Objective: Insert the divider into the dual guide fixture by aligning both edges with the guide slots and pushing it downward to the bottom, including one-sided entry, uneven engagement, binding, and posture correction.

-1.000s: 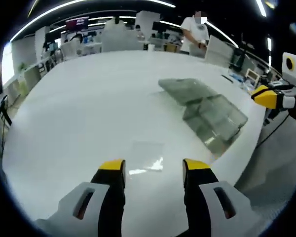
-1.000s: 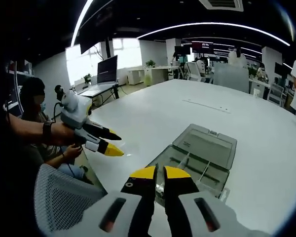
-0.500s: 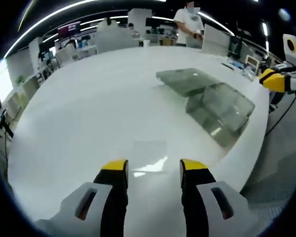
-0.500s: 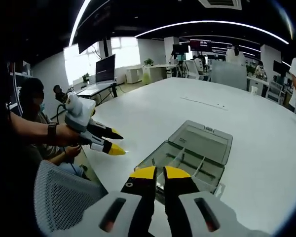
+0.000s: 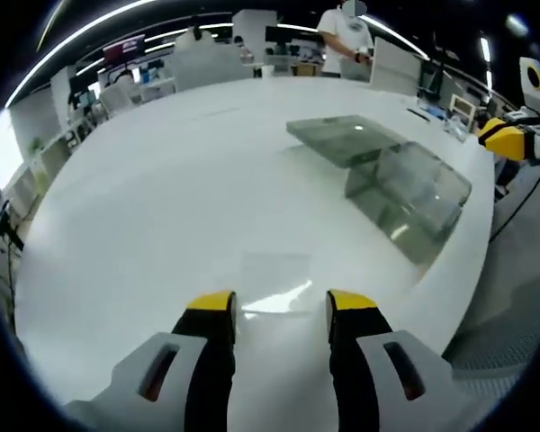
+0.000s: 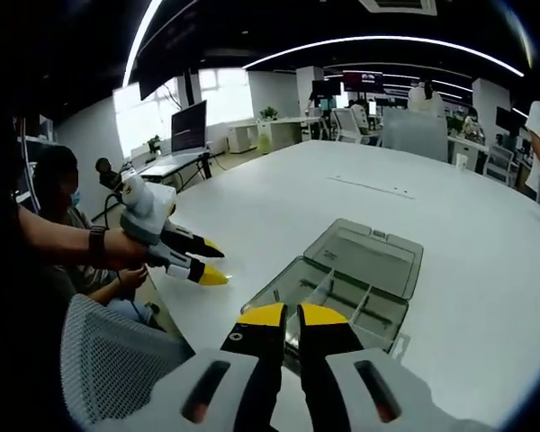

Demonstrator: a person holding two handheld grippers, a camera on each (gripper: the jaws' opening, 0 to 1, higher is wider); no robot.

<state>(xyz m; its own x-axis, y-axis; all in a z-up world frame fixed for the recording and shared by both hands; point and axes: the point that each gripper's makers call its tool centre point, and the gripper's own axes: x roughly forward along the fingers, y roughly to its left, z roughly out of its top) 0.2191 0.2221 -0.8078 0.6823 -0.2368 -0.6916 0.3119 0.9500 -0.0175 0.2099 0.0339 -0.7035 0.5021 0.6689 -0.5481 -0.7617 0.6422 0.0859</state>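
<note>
The divider [image 5: 272, 270], a thin clear sheet flat on the tabletop [image 5: 162, 198] just ahead of the spread, empty left tool [image 5: 279, 304], looks light, stiff, slippery, best pinched at an edge; the right tool [image 6: 283, 314] is pressed together near the fixture box [image 6: 342, 288].

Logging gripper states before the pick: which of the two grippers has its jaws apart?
The left gripper: its yellow-tipped jaws stand apart over the white table. The right gripper has its jaws together.
</note>
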